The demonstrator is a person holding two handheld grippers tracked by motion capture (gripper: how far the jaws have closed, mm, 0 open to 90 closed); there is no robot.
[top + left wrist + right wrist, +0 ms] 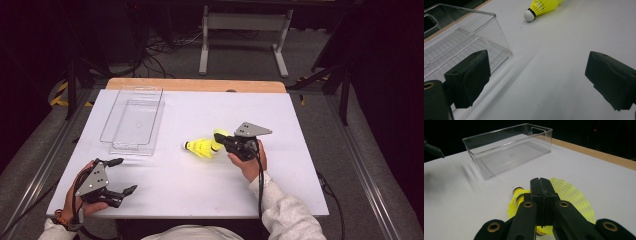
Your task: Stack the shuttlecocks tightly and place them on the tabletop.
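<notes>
On the floor beyond the table's far edge, a white metal frame point(245, 35) stands among loose dark cables. The table point(190, 185) itself carries a white top, with a strip of bare wood point(195, 85) showing along its far edge. On the far left part of the top sits a clear plastic bin point(132, 120), long and shallow, with a ribbed floor and a cut-out handle in its end wall; in the left gripper view its near corner point(499, 42) rises just beyond one jaw. The left gripper point(120, 176) rests low at the near left corner of the table, held in the person's left hand point(80, 197), its jaws spread wide with bare white table between them. The right gripper point(220, 139) is right of the table's centre, held by the right hand point(250, 162) in a pale sleeve, with a grey three-cornered plate point(252, 130) on top. Its jaws are pressed together, and in the right gripper view they pinch the yellow mesh skirt of a shuttlecock point(571, 195) lying beneath them. In the high view a yellow shuttlecock point(200, 147) lies on its side near the centre, just left of that gripper, its white cork point(187, 145) pointing left; a second yellow skirt point(218, 136) sits at the jaw tips, touching the first.
</notes>
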